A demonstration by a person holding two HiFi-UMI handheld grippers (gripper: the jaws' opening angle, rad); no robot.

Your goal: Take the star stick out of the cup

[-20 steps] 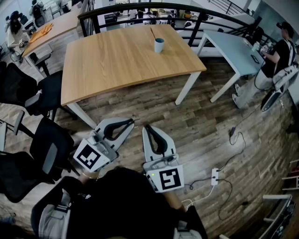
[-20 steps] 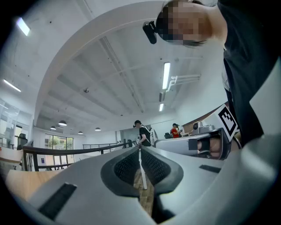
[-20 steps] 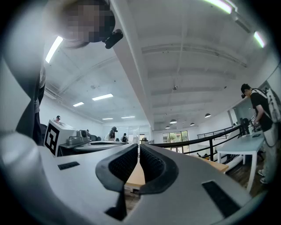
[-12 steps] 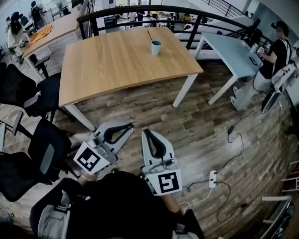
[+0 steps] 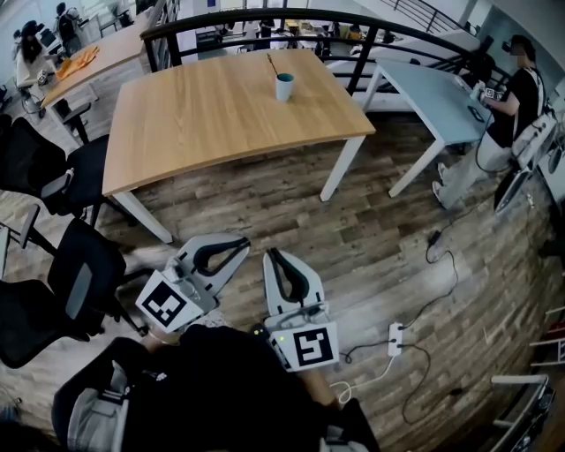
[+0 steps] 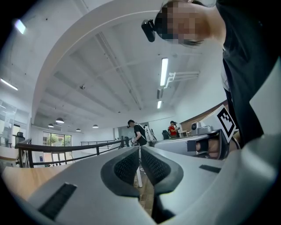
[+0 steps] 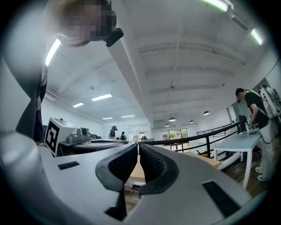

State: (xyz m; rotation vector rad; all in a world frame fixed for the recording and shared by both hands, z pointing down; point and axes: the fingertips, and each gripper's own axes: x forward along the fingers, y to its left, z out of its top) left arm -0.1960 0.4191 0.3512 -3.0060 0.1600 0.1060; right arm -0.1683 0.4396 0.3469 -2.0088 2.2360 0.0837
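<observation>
A light blue cup (image 5: 284,86) stands near the far edge of the wooden table (image 5: 203,115). A thin dark stick (image 5: 272,64) leans out of it to the left; its star end is too small to make out. Both grippers hang low over the floor, well short of the table and far from the cup. My left gripper (image 5: 244,239) is shut with nothing in it, as the left gripper view (image 6: 139,149) confirms. My right gripper (image 5: 269,254) is also shut and empty, its pads (image 7: 125,165) meeting at the tip in the right gripper view. Neither gripper view shows the cup.
Black office chairs (image 5: 75,282) crowd the left side beside the table. A white table (image 5: 424,93) and a standing person (image 5: 516,97) are at the right. A power strip (image 5: 395,338) with cables lies on the wooden floor. A black railing (image 5: 265,16) runs behind the table.
The table and cup have slid left and slightly farther in the head view as the head turned. Both grippers stay low and shut, shifted a little.
</observation>
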